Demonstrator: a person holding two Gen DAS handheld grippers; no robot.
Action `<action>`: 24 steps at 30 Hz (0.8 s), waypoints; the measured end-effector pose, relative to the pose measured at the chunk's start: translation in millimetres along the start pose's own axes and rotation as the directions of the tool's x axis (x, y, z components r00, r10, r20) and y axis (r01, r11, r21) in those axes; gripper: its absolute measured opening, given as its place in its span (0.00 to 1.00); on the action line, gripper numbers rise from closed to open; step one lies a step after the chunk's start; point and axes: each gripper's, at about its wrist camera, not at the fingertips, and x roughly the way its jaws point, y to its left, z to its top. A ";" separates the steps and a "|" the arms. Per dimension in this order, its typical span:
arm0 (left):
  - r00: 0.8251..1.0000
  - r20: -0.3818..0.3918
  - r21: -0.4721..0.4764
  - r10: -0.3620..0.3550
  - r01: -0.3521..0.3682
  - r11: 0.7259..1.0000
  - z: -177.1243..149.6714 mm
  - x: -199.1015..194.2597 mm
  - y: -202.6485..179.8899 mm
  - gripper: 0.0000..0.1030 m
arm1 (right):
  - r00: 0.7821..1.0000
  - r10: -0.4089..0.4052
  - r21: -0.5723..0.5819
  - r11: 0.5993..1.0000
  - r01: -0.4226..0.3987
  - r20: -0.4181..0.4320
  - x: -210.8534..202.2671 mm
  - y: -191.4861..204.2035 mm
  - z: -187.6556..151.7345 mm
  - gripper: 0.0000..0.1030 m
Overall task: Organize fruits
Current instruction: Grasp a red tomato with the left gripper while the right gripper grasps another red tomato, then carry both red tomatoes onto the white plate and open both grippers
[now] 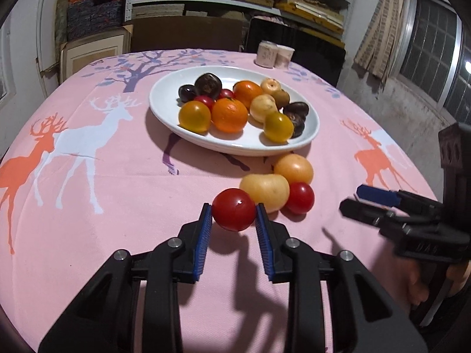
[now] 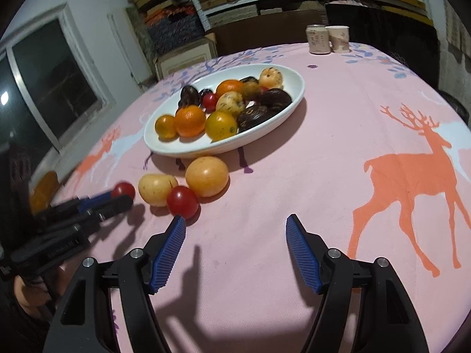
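Note:
My left gripper (image 1: pixel 234 209) is shut on a red cherry tomato (image 1: pixel 234 209), held just above the pink cloth; it also shows in the right wrist view (image 2: pixel 124 189). Beside it on the cloth lie a pale yellow fruit (image 1: pixel 265 191), a second red tomato (image 1: pixel 300 197) and a round orange-yellow fruit (image 1: pixel 293 168). The white oval plate (image 1: pixel 164 111) behind them holds several oranges, yellow tomatoes, pale fruits and dark fruits. My right gripper (image 2: pixel 236 223) is open and empty, its left fingertip close to the second red tomato (image 2: pixel 182 202). The right gripper also shows in the left wrist view (image 1: pixel 354 198).
A can (image 2: pixel 318 39) and a paper cup (image 2: pixel 339 38) stand at the table's far edge. The round table is covered by a pink deer-print cloth (image 2: pixel 323 147). Shelves with stacked goods and a dark chair back stand behind the table.

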 end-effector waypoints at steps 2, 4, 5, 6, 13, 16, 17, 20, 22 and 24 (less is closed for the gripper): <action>1.000 0.007 -0.004 0.000 0.000 1.000 -0.1 -1.4 0.5 0.29 | 1.000 -0.008 -0.062 0.998 0.006 -0.019 3.6 12.3 -0.7 0.69; 1.000 0.018 -0.011 -0.002 0.002 1.000 0.3 -3.1 1.6 0.29 | 1.000 -0.007 -0.100 0.995 0.004 -0.022 5.2 22.5 -2.1 0.68; 1.000 0.023 -0.015 -0.004 0.005 1.000 0.5 -4.0 2.5 0.29 | 1.000 -0.006 -0.109 0.994 0.003 -0.024 6.1 25.8 -2.1 0.67; 1.000 0.026 -0.019 -0.006 0.006 1.000 0.4 -4.4 3.4 0.29 | 1.000 -0.005 -0.113 0.994 0.001 -0.029 7.6 28.0 -1.8 0.65; 0.999 0.043 -0.037 -0.018 0.019 0.999 -0.1 -7.4 7.7 0.29 | 0.998 0.004 -0.103 0.995 -0.010 -0.065 21.4 37.7 6.3 0.48; 0.999 0.044 -0.041 -0.024 0.026 0.999 -0.7 -7.7 8.2 0.29 | 0.998 0.006 -0.095 0.995 -0.012 -0.059 22.5 38.8 8.6 0.47; 0.999 0.042 -0.040 -0.025 0.027 0.999 -0.7 -7.5 8.0 0.29 | 0.998 0.011 -0.090 0.996 -0.016 -0.057 23.1 38.7 9.3 0.47; 0.999 0.041 -0.039 -0.030 0.031 0.999 -0.8 -7.8 8.0 0.29 | 0.998 0.021 -0.071 0.997 -0.026 -0.066 27.8 38.5 11.9 0.47; 0.999 0.043 -0.041 -0.031 0.032 0.999 -1.4 -8.6 8.3 0.29 | 0.996 0.027 -0.069 0.997 -0.033 -0.082 32.7 40.6 13.5 0.45; 0.999 0.043 -0.043 -0.032 0.034 0.998 -1.6 -8.6 8.6 0.29 | 0.996 0.020 -0.086 0.996 -0.028 -0.089 35.9 45.4 14.5 0.44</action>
